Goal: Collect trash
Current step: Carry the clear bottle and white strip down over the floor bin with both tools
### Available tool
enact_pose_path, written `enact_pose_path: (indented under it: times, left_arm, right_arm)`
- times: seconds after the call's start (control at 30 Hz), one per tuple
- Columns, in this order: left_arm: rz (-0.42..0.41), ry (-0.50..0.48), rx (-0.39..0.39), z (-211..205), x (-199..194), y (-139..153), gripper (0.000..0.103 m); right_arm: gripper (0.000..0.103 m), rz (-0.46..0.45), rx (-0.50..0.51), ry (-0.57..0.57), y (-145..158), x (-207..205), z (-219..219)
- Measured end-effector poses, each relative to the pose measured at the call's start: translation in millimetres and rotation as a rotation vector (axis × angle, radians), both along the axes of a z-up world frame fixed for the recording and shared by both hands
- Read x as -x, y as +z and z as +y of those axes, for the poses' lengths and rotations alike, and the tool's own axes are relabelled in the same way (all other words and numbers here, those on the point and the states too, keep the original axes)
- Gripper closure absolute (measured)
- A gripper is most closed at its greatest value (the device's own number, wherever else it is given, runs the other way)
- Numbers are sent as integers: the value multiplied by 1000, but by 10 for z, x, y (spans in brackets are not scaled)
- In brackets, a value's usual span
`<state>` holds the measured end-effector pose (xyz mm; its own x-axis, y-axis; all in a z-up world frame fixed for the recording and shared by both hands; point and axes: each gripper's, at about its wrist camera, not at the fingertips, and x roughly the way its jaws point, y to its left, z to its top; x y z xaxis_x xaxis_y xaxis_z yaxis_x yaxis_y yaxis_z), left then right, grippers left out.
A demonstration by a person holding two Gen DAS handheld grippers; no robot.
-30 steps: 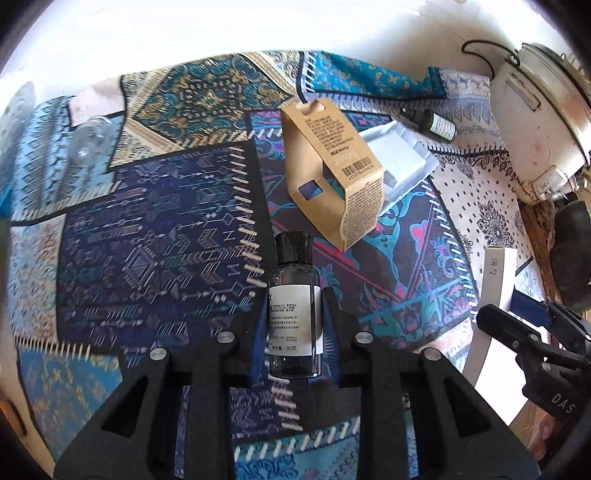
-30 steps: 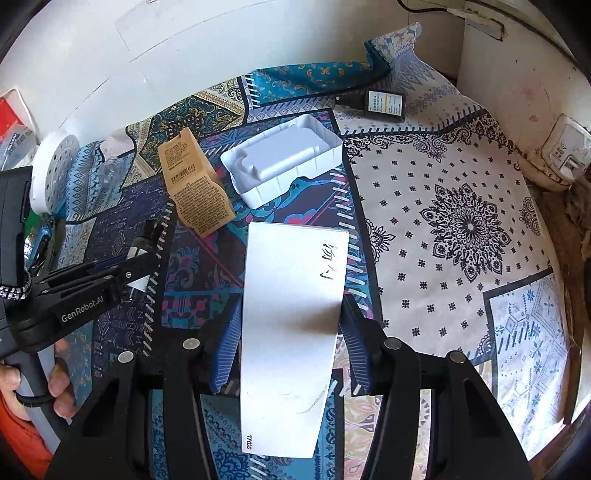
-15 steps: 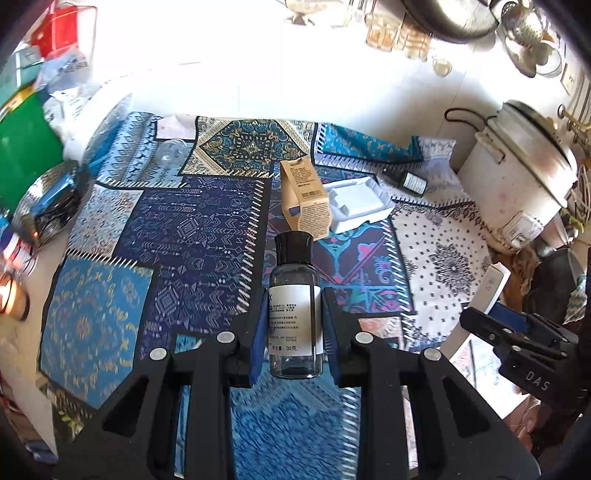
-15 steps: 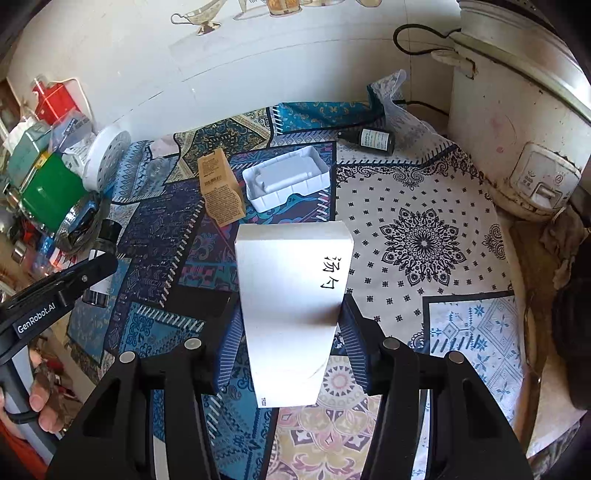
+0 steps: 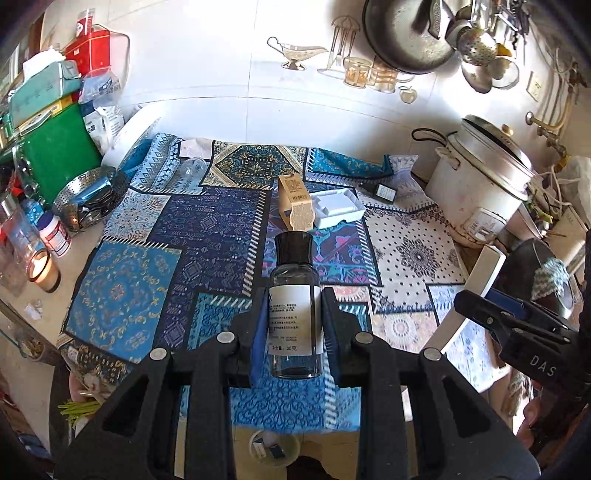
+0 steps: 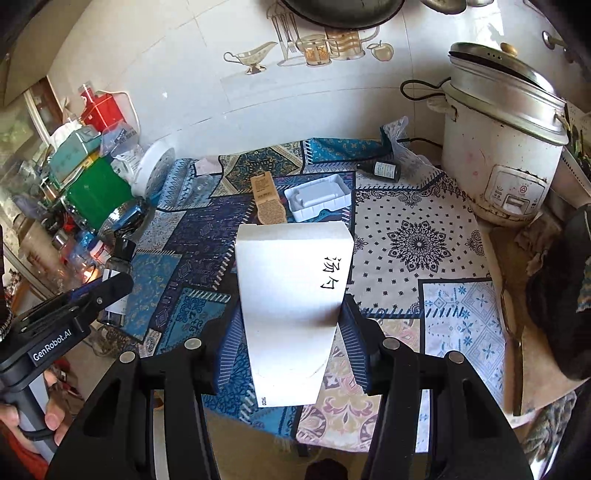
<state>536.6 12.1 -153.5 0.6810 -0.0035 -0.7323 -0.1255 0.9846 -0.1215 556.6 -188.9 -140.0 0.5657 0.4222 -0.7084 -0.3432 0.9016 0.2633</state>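
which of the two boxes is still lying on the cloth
The brown box, beside the white tray. The white box is off the cloth, clamped in the right gripper.

Pan (image 5: pixel 408 33) cut off at the top edge — bottle (image 5: pixel 294 306) label print too small to read.

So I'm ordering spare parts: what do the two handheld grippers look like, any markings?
Both are matte black plastic with angular, cut-out frames and round silver screw heads. The left gripper has blue ribbed pads on its fingers; its side reads "GenRobot.AI" in white. The right gripper has the same blue ribbed pads on its fingers; its side reads "DAS" in white. No cables visible.
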Motion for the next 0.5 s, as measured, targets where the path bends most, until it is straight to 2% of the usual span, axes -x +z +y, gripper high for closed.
enact_pose_path:
  times: [0.23, 0.5]
  left_arm:
    - [-9, -40, -7, 104, 838, -51, 76]
    - [54, -79, -3, 255, 1739, -315, 76]
  right_arm:
    - [55, -18, 4, -20, -27, 779, 192]
    - [55, 54, -2, -56, -359, 1552, 381]
